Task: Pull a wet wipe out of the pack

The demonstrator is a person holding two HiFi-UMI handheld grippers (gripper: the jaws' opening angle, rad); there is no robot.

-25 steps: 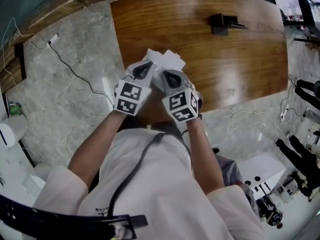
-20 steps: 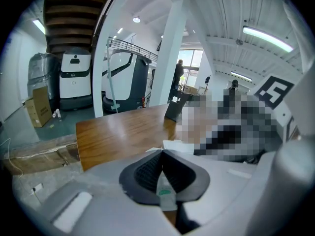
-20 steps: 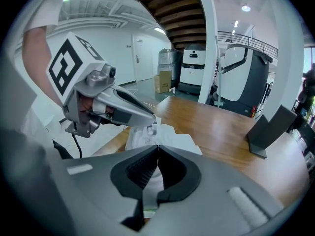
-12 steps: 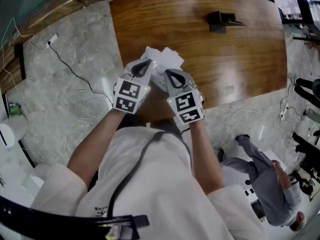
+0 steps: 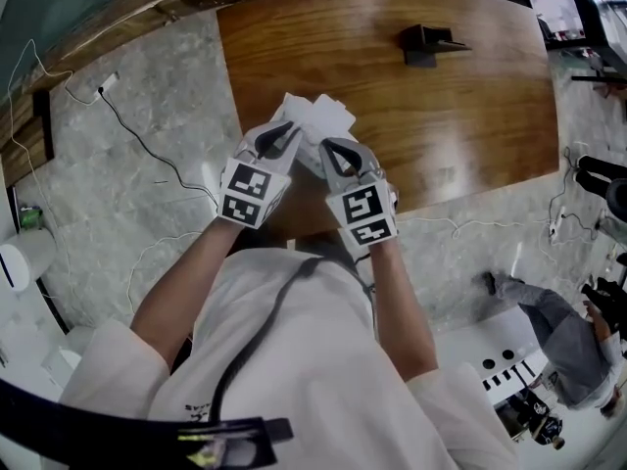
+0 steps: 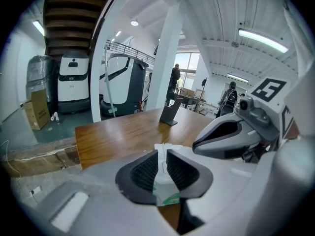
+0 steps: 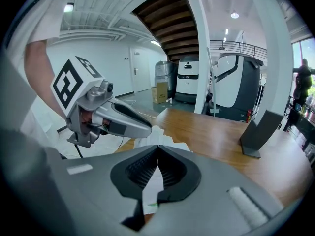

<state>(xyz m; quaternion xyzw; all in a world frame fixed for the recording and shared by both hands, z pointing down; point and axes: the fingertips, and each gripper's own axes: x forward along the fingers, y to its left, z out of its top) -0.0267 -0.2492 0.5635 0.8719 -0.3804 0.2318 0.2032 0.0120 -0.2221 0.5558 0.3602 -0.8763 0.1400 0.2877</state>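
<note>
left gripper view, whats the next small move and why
Probably close the left gripper on the pack: its jaws have just been opening and now stand apart with the pack between them, while the right gripper is shut on the pack's white edge, so only one grip seems to carry it.

Black stand [image 5: 428, 43], perhaps, on wooden table [image 5: 480, 130]

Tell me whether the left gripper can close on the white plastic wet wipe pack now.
Probably yes. The white plastic wet wipe pack already sits between the jaws of the left gripper, which have just been opening and stand apart. Nothing blocks it; the right gripper pinches the same pack.
</note>
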